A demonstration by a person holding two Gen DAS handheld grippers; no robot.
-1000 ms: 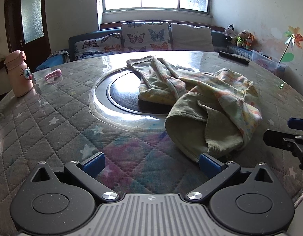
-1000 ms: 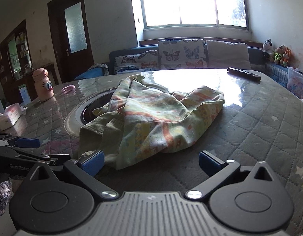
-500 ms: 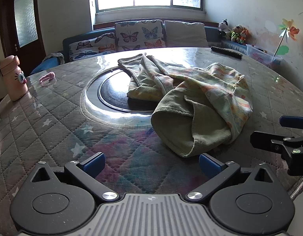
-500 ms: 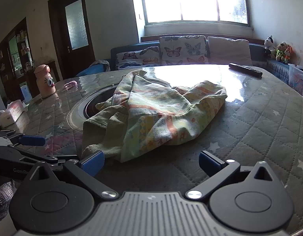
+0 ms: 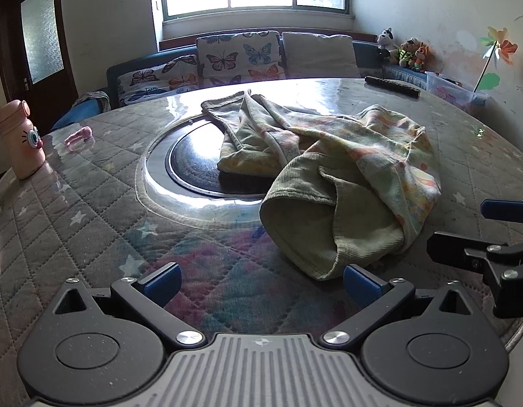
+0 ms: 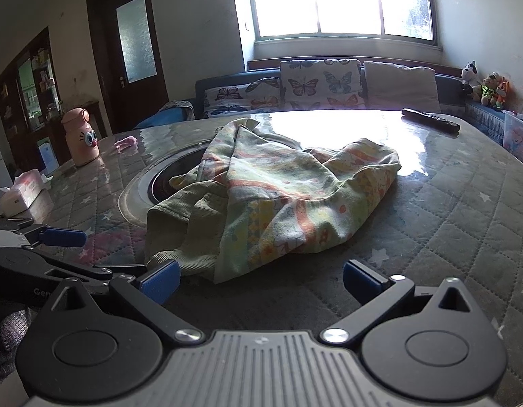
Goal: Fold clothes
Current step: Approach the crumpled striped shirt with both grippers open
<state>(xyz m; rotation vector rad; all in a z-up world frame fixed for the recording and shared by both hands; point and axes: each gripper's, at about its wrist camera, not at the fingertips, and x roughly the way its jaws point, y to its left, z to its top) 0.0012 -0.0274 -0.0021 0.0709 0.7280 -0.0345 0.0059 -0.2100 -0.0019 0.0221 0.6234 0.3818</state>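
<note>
A crumpled pastel patterned garment with a green ribbed lining (image 5: 336, 169) lies in a heap on the round quilted table (image 5: 92, 210), partly over the dark centre disc. It also shows in the right wrist view (image 6: 278, 200). My left gripper (image 5: 261, 279) is open and empty, just short of the garment's near ribbed edge. My right gripper (image 6: 259, 276) is open and empty, just in front of the garment's near hem. The right gripper also shows at the right edge of the left wrist view (image 5: 478, 237), and the left gripper at the left of the right wrist view (image 6: 58, 247).
A pink bottle with cartoon eyes (image 5: 19, 139) and a small pink object (image 5: 79, 135) stand at the table's far left. A black remote (image 5: 391, 86) lies at the far right. A tissue box (image 6: 22, 191) sits at the left. A sofa with butterfly cushions (image 5: 237, 57) is behind.
Both grippers have drawn back a little from the garment and stay open. The garment has not moved.
</note>
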